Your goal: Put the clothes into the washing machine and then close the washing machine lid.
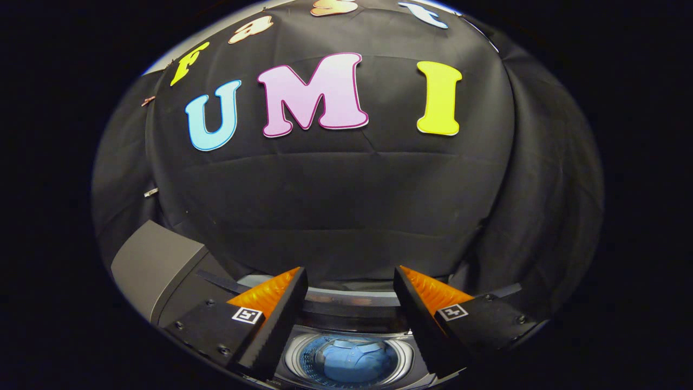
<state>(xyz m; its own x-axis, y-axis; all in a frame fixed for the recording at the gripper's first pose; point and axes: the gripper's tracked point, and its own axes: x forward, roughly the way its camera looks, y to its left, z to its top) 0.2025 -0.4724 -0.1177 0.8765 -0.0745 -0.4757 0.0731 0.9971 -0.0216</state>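
A top-loading washing machine (346, 311) stands below me with its round drum showing between my fingers. A blue garment (351, 358) lies inside the drum. The grey lid (154, 265) stands raised beside the left finger, at the machine's left side. My gripper (349, 281) hangs above the drum, open, with a wide gap and nothing between its fingers.
The black cloth wall of the booth rises straight behind the machine and curves round on both sides. A few small clips (151, 192) pin the cloth at the left.
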